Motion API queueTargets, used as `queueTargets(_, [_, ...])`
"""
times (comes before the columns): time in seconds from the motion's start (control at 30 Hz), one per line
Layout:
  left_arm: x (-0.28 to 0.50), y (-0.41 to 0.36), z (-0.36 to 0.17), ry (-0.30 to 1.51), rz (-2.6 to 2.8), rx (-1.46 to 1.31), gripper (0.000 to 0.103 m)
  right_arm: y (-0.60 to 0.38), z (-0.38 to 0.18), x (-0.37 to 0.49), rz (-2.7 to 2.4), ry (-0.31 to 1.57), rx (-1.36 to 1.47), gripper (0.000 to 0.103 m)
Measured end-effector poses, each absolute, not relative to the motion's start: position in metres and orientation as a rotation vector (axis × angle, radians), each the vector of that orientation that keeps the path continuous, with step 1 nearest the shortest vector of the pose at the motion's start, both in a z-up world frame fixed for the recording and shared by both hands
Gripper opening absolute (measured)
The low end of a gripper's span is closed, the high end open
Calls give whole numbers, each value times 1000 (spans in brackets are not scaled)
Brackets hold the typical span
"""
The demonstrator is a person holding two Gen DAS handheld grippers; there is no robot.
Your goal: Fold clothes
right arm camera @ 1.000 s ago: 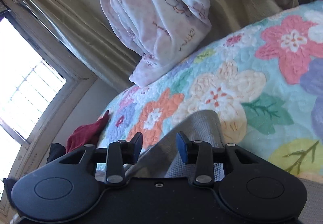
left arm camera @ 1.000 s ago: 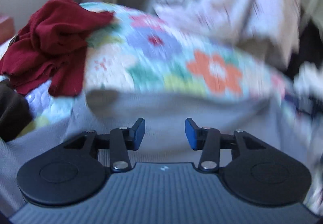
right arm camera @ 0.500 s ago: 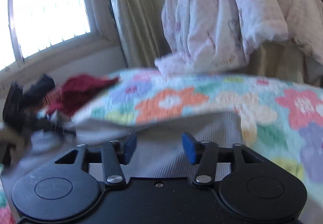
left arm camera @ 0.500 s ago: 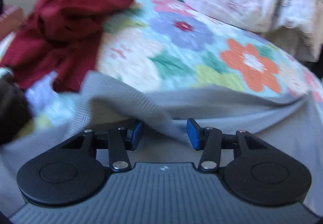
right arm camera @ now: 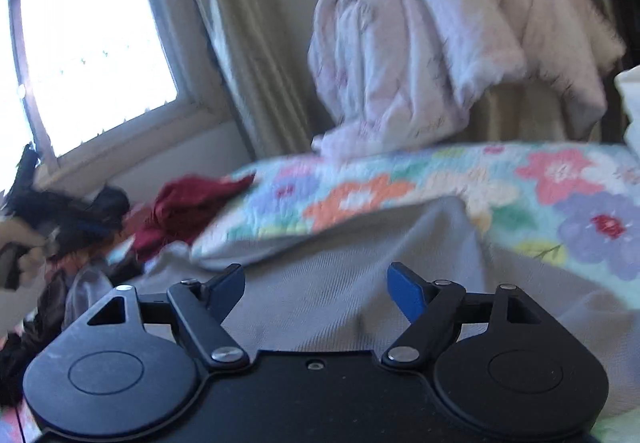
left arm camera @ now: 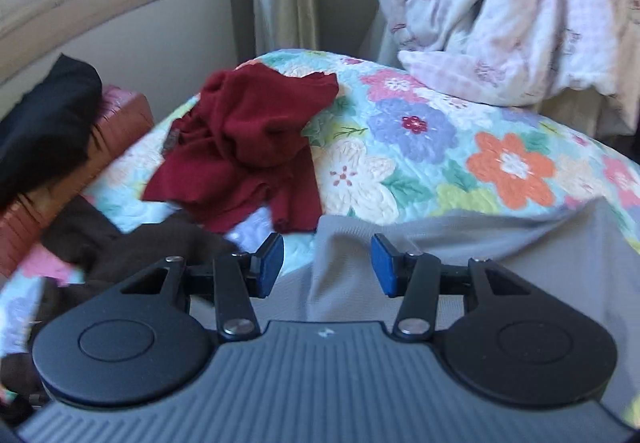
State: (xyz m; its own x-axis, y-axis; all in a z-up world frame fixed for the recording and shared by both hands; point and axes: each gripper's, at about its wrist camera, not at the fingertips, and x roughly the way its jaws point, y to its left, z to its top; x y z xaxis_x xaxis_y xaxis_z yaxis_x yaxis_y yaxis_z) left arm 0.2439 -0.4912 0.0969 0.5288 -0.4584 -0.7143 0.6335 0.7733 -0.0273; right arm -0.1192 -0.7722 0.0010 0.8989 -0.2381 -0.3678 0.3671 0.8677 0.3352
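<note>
Both views, bed scene. The grey ribbed knit garment (left arm camera: 460,243) lies spread on the floral quilted bedspread (left arm camera: 420,147), directly under both tools.

Left gripper (left arm camera: 326,263): blue pads apart, nothing between them. Half a second ago a raised ridge of the grey fabric ran up between these pads; now that ridge is down and the garment's left edge lies on the quilt just ahead of the fingers, with one soft vertical crease. I read this as a release, fabric laid rather than carried.

Right gripper (right arm camera: 316,283): fingers spread wider than a second ago, when they stood close about a lifted grey corner. Now they hover open above flat grey cloth (right arm camera: 340,283), gripping nothing.

The right view is motion-blurred, so I cannot say whether the grey piece lies as one layer or doubled over; the near edge looks thicker, possibly a fold.

Meaning for the task: the grey garment is down on the bed with neither tool holding it. This fits either a piece spread for folding or one fold just set.

A crumpled dark red garment (left arm camera: 248,147) sits unfolded farther left on the quilt, and dark brown clothing (left arm camera: 132,243) lies beside it.
</note>
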Motion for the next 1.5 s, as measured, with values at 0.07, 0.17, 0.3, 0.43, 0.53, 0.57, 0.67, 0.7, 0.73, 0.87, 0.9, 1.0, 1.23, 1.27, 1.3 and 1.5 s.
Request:
queueTargets(0.07, [236,-470,121,773,-690,279,51,-768,7,-127,-249,378,424,83])
queueTargets(0.17, [233,-444,146,822,-757,278,57,-757,7,-142,-188,480,417,83])
queueTargets(0.3, [224,-415,134,869,-774,238,57,-748,-5,-171,-314,578,455,83])
queueTargets(0.43, [204,-385,67,921,-732,-28,60,-752,-23,-196,-461,662,662,84])
queueTargets(0.53, [188,-385,0,1032,-693,-212,60,-753,-44,-208,-480,651,811,84])
queueTargets(0.57, [181,-387,-21,1068,-685,-262,60,-752,-48,-210,-500,642,820,84])
queueTargets(0.67, [155,-401,-61,1146,-656,-281,60,-751,-57,-215,-577,601,842,83])
queueTargets(0.7, [147,-406,-63,1143,-664,-274,60,-752,-59,-217,-599,584,851,83])
queueTargets(0.73, [141,-410,-62,1115,-672,-261,61,-754,-61,-218,-616,561,854,83])
queueTargets(0.87, [131,-410,-60,1111,-644,-299,61,-775,-77,-227,-631,454,1011,83])
queueTargets(0.9, [130,-406,-62,1124,-638,-353,63,-778,-81,-227,-635,443,1041,83])
queueTargets(1.0, [118,-399,-71,1095,-617,-416,66,-777,-90,-224,-679,453,1063,82])
queueTargets(1.23, [111,-420,-78,998,-651,-388,103,-792,-108,-212,-727,339,1109,83])
queueTargets(1.27, [111,-418,-78,988,-640,-384,103,-795,-108,-208,-733,325,1100,76])
queueTargets(1.3, [110,-417,-78,979,-629,-379,102,-797,-107,-204,-752,324,1077,64])
queueTargets(1.5, [113,-403,-81,982,-583,-418,8,-783,-84,-217,-812,352,952,11])
